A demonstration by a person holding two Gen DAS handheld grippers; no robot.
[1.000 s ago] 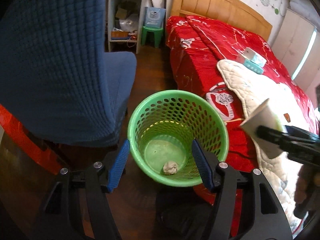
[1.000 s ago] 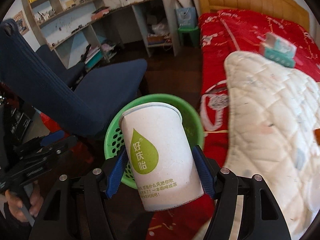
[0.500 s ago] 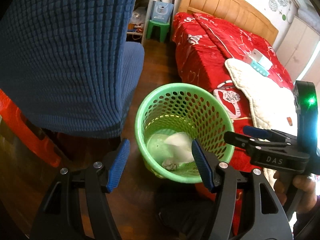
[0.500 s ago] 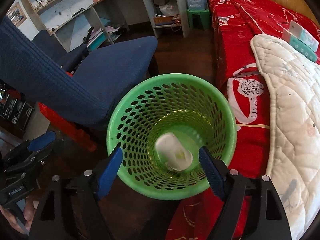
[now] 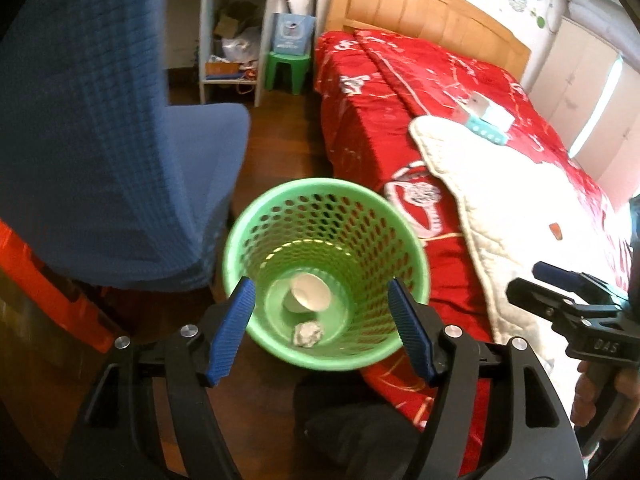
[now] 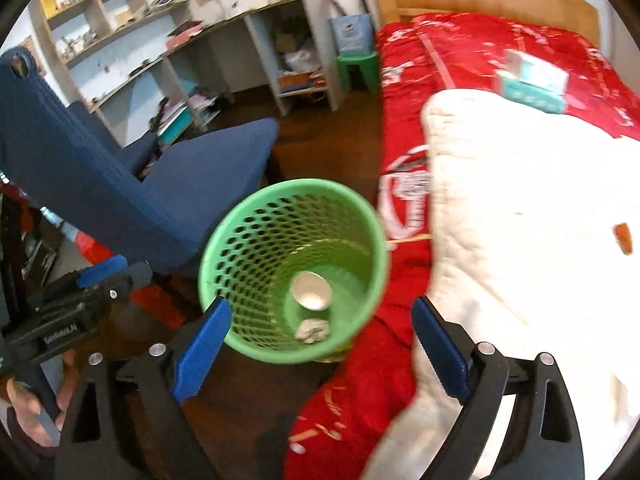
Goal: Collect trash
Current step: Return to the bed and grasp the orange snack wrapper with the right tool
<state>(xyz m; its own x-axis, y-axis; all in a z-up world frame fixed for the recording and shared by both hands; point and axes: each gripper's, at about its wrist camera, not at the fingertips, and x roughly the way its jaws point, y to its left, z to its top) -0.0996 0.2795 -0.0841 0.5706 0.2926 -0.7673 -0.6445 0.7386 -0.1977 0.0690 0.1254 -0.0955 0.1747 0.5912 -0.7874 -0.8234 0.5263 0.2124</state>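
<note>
A green perforated waste basket (image 5: 412, 252) stands on the wood floor beside the bed; it also shows in the right wrist view (image 6: 240, 240). Inside lie a white paper cup (image 5: 309, 293) (image 6: 311, 290) and a crumpled paper ball (image 5: 307, 334) (image 6: 313, 329). My left gripper (image 5: 326, 326) is open and empty, just above the basket's near rim. My right gripper (image 6: 320, 354) is open and empty, above the basket's right side; it also shows at the right of the left wrist view (image 5: 560, 292). A small orange scrap (image 6: 623, 237) lies on the white quilt.
A blue chair (image 5: 100, 140) stands left of the basket. The bed with a red cover (image 5: 400, 92) and white quilt (image 6: 520, 220) is on the right, with a tissue box (image 6: 532, 80) on it. A desk with shelves (image 6: 248, 40) and a green stool (image 5: 286, 70) stand behind.
The right gripper opened and dropped the paper cup into the basket, where it has settled upright. Both grippers have pulled back a little from the basket.
</note>
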